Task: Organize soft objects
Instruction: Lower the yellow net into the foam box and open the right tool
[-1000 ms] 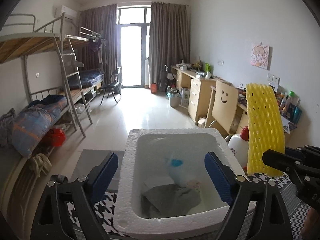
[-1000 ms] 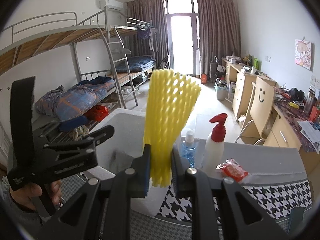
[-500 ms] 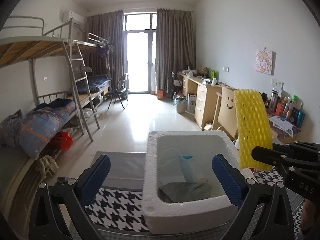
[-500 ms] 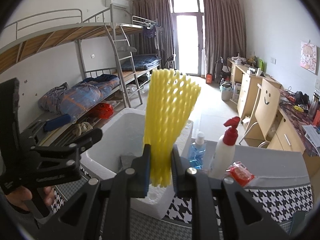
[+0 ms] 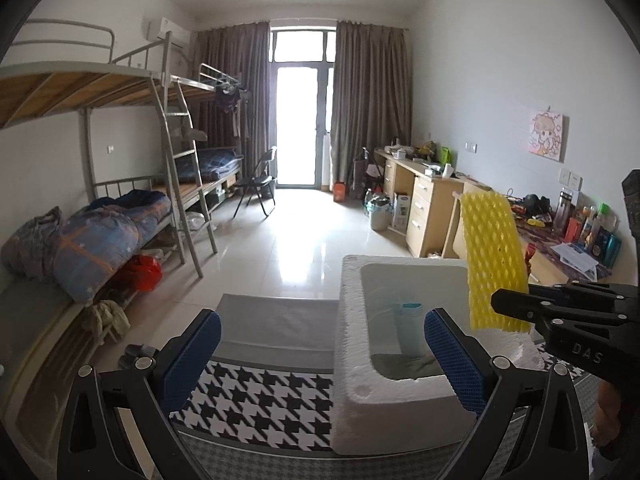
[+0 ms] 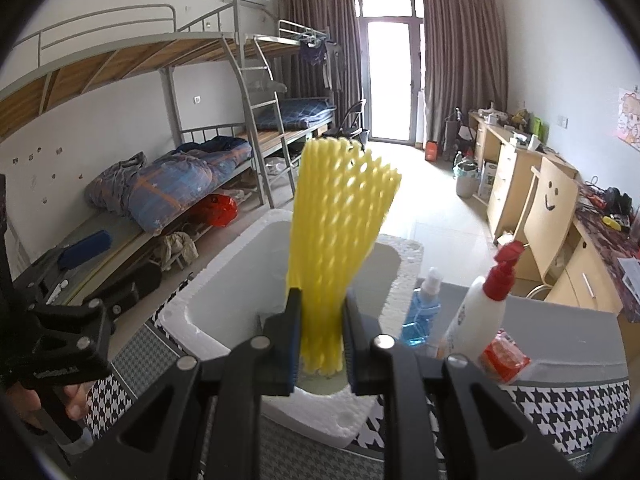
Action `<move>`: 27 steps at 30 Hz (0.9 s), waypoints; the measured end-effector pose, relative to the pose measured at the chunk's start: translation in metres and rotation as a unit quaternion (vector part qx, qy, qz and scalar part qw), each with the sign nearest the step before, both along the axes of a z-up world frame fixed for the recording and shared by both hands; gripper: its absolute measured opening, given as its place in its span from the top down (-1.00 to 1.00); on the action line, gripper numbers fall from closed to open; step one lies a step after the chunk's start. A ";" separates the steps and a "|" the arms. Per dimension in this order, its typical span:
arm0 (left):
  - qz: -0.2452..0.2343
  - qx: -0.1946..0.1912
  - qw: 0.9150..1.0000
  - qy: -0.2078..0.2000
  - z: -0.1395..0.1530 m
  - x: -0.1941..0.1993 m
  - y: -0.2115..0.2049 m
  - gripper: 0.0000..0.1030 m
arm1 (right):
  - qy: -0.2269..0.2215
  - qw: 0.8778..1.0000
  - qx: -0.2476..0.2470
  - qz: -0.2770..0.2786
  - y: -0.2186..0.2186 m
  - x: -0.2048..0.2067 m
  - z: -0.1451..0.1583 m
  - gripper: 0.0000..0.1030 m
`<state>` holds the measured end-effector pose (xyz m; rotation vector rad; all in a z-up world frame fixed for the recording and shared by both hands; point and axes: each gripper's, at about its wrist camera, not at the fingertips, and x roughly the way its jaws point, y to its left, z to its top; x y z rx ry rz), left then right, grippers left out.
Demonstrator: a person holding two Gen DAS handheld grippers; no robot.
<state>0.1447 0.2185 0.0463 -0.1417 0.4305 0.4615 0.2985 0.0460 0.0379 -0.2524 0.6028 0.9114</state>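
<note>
Right claw (image 6: 319, 344) is pinching the lower end of a yellow foam net sleeve (image 6: 340, 240) between its blue pads, and the sleeve is standing upright, fanning out slightly toward its top. Its bottom edge is hanging over the near rim of a white foam box (image 6: 224, 280), just above the box's opening. In the left wrist view the same sleeve (image 5: 494, 264) is showing at the right side of the box (image 5: 352, 344), with the right claw's black frame reaching in from the right. Left claw (image 5: 320, 354) is standing spread wide with nothing between its pads; its right finger is overlapping the box's opening in the picture, while its left finger is lying over the houndstooth-patterned cloth (image 5: 260, 396) covering the worktop. Inside the box a grey cloth (image 5: 408, 366) is lying on the bottom, with a pale plastic-wrapped item with a blue top (image 5: 410, 320) leaning behind it. On the worktop to the right of the box, a blue spray bottle (image 6: 422, 312), a white pump bottle with a red head (image 6: 476, 312) and a small red packet (image 6: 506, 354) are standing close together. A person's hand (image 6: 44, 400) is gripping the left claw's handle at the lower left of the right wrist view.
</note>
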 end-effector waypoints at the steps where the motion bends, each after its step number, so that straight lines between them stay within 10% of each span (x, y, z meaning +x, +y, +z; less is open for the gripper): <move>1: 0.001 0.000 1.000 -0.001 0.000 -0.001 0.001 -0.98 | 0.001 1.000 -0.001 0.001 0.001 0.001 -0.001 0.57; 15: 0.011 -0.011 1.000 -0.007 -0.008 -0.015 0.014 -0.98 | 0.023 0.999 -0.029 0.003 0.018 0.011 -0.016 0.56; 21: 0.012 -0.014 1.000 -0.004 -0.011 -0.018 0.018 -0.98 | 0.028 0.999 -0.034 0.000 0.019 0.011 -0.021 -0.29; 27: 0.012 -0.014 1.000 -0.004 -0.013 -0.020 0.019 -0.98 | 0.027 0.999 -0.032 0.004 0.020 0.006 -0.018 -0.31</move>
